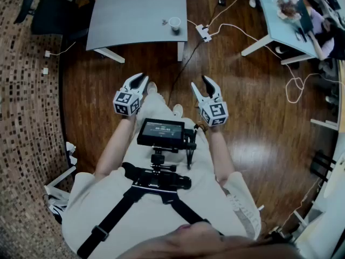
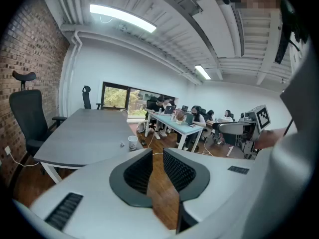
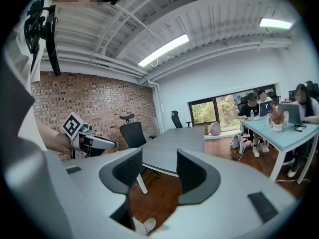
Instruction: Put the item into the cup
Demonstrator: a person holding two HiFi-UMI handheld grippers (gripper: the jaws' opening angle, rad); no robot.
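head view is showing a person standing on a wooden floor [image 1: 242, 123], holding the left gripper [image 1: 138, 81] and the right gripper [image 1: 208, 85] out in front, both well apart from the grey table [image 1: 135, 15]. a white paper cup [image 1: 174, 25] is standing upright near the table's front edge, and the small item [image 1: 164, 21] is lying on the tabletop just beside it, too small to identify. the left gripper's jaws are standing slightly apart around nothing; the right gripper's jaws are gaping wider, also empty.
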